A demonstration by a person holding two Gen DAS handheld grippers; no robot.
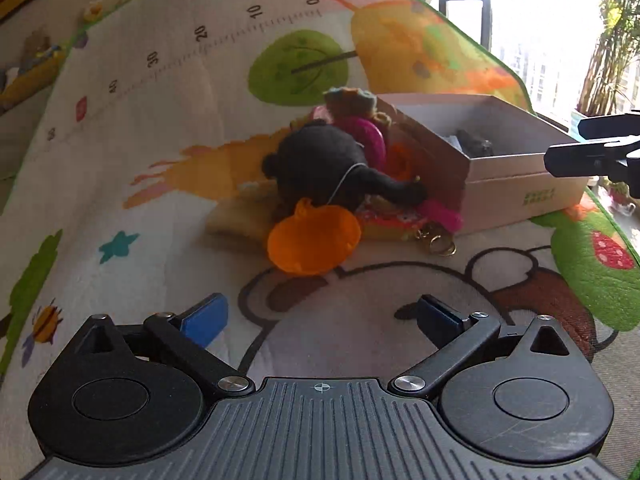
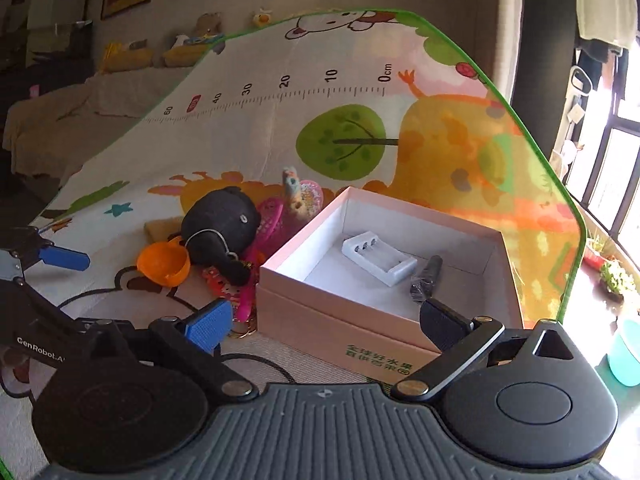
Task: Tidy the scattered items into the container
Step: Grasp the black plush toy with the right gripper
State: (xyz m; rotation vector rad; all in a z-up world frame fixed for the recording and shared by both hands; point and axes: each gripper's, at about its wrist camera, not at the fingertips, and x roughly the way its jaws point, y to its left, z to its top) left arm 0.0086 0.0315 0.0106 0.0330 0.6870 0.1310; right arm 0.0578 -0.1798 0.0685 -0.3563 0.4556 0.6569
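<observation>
A pink open box (image 2: 320, 324) (image 1: 512, 196) sits on the play mat and holds a white battery charger (image 2: 378, 260) and a dark wrapped item (image 2: 426, 278). Left of the box lies a pile: a black plush toy (image 1: 320, 160) (image 2: 222, 220), an orange plastic cup (image 1: 314, 240) (image 2: 164, 262), pink toys (image 1: 368, 138), a tan cloth (image 1: 240, 216) and a key ring (image 1: 440, 244). My left gripper (image 1: 322, 320) is open and empty, just short of the orange cup. My right gripper (image 2: 326, 320) is open and empty over the box's near wall.
The cartoon play mat (image 2: 248, 128) covers the floor. A sofa with plush toys (image 2: 132, 56) stands at the back left. Windows and potted plants (image 2: 612, 276) are on the right, with a teal bucket (image 2: 626, 352).
</observation>
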